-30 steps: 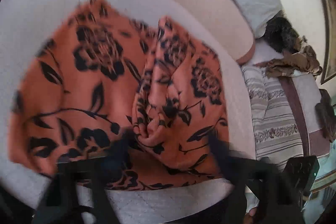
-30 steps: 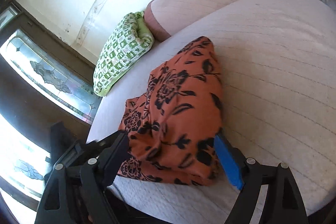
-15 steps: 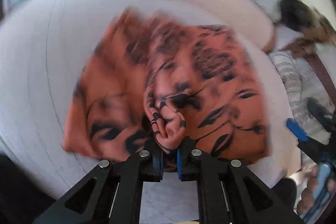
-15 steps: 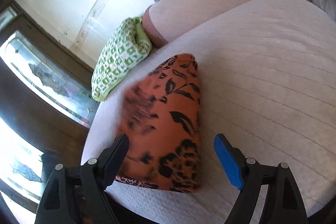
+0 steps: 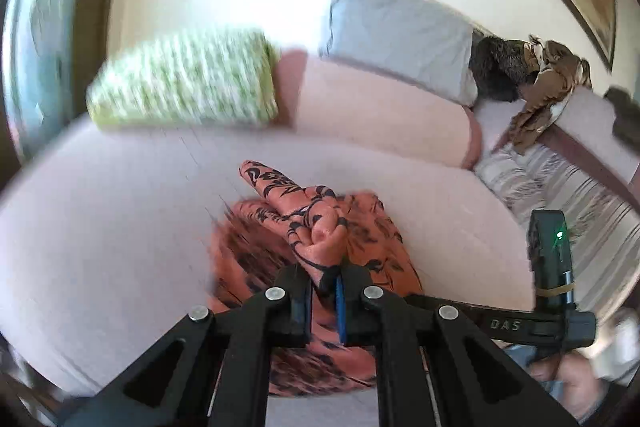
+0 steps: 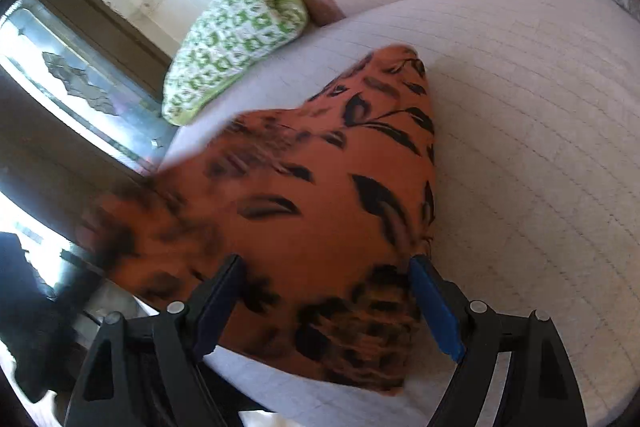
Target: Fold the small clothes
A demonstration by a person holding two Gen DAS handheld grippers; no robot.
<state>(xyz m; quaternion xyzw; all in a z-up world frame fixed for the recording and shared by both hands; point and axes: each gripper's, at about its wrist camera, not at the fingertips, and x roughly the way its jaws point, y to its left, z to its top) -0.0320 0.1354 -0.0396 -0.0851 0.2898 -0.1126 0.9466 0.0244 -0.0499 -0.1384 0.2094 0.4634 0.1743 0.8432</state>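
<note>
An orange garment with black flowers (image 5: pixel 360 239) lies on a pale quilted mattress (image 5: pixel 100 227). My left gripper (image 5: pixel 324 291) is shut on a bunched fold of the garment and holds it up off the mattress. In the right wrist view the garment (image 6: pixel 312 195) spreads in front of my right gripper (image 6: pixel 326 291), which is open, its jaws wide apart with cloth between and under them. The right gripper's body also shows at the right edge of the left wrist view (image 5: pixel 552 267).
A green-and-white cushion (image 5: pixel 184 79) and a pink bolster (image 5: pixel 380 111) lie at the mattress's far edge, with a grey pillow (image 5: pixel 396 31) behind. Striped bedding (image 5: pixel 560 195) and a brown cloth heap (image 5: pixel 540 87) are to the right. A window (image 6: pixel 80 79) is left.
My left gripper closed on a fold of the garment and lifted it toward me. The garment folded over and shifted. The right gripper stayed open and came closer over the cloth.
</note>
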